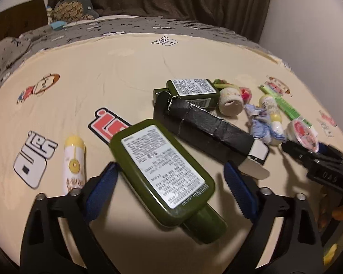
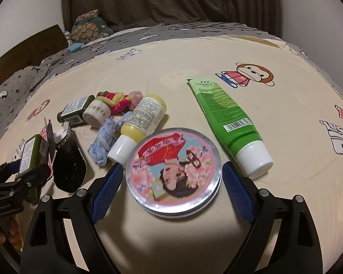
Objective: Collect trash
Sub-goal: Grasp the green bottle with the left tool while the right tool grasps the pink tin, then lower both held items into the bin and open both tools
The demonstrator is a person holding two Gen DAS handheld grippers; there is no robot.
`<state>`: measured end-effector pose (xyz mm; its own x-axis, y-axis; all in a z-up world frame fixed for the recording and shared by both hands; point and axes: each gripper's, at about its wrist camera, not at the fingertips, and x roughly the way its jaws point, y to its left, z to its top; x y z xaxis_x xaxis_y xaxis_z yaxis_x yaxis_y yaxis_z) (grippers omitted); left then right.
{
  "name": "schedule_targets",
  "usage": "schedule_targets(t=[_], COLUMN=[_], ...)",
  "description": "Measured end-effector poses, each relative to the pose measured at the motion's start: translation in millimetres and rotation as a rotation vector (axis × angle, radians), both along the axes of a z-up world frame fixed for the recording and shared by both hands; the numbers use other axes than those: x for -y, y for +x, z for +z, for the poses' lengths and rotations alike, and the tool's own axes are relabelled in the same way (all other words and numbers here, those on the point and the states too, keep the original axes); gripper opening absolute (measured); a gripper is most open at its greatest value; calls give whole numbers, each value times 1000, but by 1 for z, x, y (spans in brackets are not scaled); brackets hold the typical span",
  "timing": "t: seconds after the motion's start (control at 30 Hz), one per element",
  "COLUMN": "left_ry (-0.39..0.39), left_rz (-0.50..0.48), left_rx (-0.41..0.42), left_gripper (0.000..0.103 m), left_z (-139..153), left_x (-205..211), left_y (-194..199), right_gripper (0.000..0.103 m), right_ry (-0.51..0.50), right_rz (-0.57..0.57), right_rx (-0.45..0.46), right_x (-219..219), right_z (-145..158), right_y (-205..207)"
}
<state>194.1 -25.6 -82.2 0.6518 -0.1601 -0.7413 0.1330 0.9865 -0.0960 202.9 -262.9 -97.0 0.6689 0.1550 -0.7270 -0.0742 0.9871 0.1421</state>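
The left tongs [image 1: 171, 182] stand wide open over a cream bedsheet [image 1: 125, 73], their blue pads on either side of a dark green bottle [image 1: 162, 171] that lies label-up between them; the pads do not visibly press on it. Just left of them lies a yellow-capped white tube [image 1: 73, 162]. Beyond the bottle a black carton [image 1: 208, 127] lies at a slant, and past that a second green bottle [image 1: 192, 91].

The right tongs [image 2: 172, 179] are likewise spread wide, flanking a round pink-lidded tin [image 2: 173, 171] that rests flat on the sheet with gaps on both sides. Just right of the tin lies a green tube [image 2: 226, 116] with a white cap. Behind the tin a yellow bottle [image 2: 141, 121] lies on its side, touching a blue crumpled cloth [image 2: 107, 137]. Farther back sit a white roll [image 2: 96, 113] and a bundle of coloured hair ties [image 2: 116, 100]. At the far edge a grey patterned quilt [image 2: 148, 34] and a stuffed toy [image 2: 89, 27] lie before brown curtains [image 2: 171, 0].
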Motion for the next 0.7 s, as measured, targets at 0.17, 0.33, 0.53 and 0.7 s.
schedule_targets(t=[0.17,0.33,0.53,0.7], left_ry=[37,64,55,56], left_rz=[-1,-31,-73,-106], left_rx=[0,4,15,47], left_gripper=[71,61,56,55], left_z=[0,1,4,7], left_x=[-1,3,2,1], left_y=[7,-5,-36,-72], right_gripper=[76,71,71,71], right_ry=[-57,-102,-105,-106], right_rz=[-9,2,19,36], right_rx=[5,22,29,79], right_x=[-7,-11,-11,-15], right_z=[-1,0,6,20], right_y=[3,-7,-38,-81])
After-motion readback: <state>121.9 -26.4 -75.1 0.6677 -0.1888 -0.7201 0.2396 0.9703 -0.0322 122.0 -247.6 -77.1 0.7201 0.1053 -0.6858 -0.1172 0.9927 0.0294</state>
